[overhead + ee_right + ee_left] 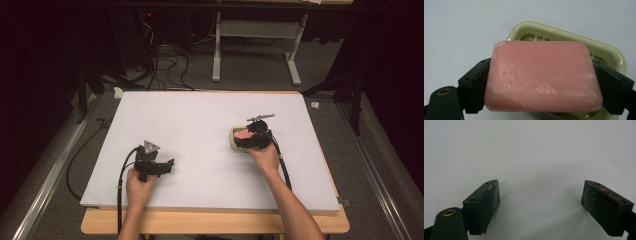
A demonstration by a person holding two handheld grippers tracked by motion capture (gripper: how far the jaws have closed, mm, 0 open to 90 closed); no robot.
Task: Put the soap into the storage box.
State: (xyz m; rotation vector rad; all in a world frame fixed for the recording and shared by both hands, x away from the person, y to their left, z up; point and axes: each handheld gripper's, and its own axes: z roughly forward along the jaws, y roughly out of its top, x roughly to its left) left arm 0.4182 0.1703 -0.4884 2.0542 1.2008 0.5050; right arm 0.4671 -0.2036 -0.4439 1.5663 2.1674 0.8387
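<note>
**Pink soap held over the soap dish, left gripper idle**

In the high view the left gripper [169, 165] sits toward 7 o'clock on the white desk [200, 120], held in the person's left hand [140, 187], with its cable trailing back off the near edge. In the left gripper view its jaws stand wide apart, with nothing but bare white desk between them. The right-hand pad [599, 206] carries a small reddish smear along its top edge; the left-hand pad is plain dark.

Farther right, at about 3 o'clock from the desk's middle, the right gripper [248, 137] is held in the person's right hand [265, 156]. Its jaws are closed on the two short ends of a bar of pink soap [544, 76]. The soap's broad face is scuffed with pale marks, and a faint stamped mark sits low on that face, too worn to read.

Just behind and under the soap lies a pale yellow-green soap dish [610, 53], a rounded rectangle with a raised rim and drain slots in its floor. Whether the soap touches the dish cannot be told. Apart from the soap over it, the part of the dish in sight holds nothing.
</note>
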